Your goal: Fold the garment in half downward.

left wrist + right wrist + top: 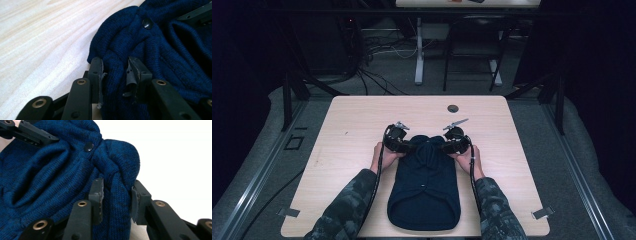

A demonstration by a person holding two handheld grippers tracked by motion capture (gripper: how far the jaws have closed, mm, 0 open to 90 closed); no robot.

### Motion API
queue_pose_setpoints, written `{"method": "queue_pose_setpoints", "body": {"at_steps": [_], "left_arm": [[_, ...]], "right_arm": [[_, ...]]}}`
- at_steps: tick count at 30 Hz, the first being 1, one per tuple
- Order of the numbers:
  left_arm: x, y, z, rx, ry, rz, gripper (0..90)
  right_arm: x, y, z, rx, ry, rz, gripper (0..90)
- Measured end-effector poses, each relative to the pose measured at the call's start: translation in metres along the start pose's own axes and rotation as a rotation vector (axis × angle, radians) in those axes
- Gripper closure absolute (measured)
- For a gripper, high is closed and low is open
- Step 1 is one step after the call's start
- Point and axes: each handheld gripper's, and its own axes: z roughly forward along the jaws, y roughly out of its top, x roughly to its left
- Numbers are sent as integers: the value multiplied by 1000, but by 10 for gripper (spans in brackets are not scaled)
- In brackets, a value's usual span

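Note:
A navy knit garment (pixel 426 185) lies flat on the light wood table (pixel 352 125), its far end bunched up between my two grippers. At the far left corner, my left gripper (pixel 404 144) is shut on a fold of the knit (pixel 155 50), its pads pressing the fabric (pixel 115 67). At the far right corner, my right gripper (pixel 451 145) is shut on a rounded fold (pixel 117 188) of the same garment (pixel 50 170). A dark snap button (pixel 147 23) (pixel 88 146) sits just beyond each grip. The two grippers face each other across the bunched cloth.
A round cable hole (pixel 453 108) lies in the table beyond the grippers. Small metal brackets sit at the front corners (pixel 288 212) (pixel 543 213). Behind the table stand a white desk leg (pixel 419 55), a dark chair frame (pixel 472 55) and floor cables (pixel 377 75).

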Motion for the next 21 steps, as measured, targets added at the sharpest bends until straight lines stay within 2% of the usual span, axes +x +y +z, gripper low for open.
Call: {"method": "queue_pose_setpoints", "body": {"at_steps": [8, 15, 16, 18, 21], "left_arm": [[1, 0, -12, -48, -17, -10, 661], [0, 1, -21, -53, -26, -1, 654], [-1, 1, -23, -53, -25, 2, 654], [-2, 1, -26, -56, -28, 6, 650], [-4, 2, -31, -50, -36, 23, 649]], "right_arm": [[8, 3, -11, -63, -29, -37, 673], [14, 5, -21, -84, -40, -76, 674], [15, 5, -22, -100, -46, -79, 673], [18, 5, -27, -112, -55, -110, 674], [22, 3, -30, -125, -66, -128, 674]]}}
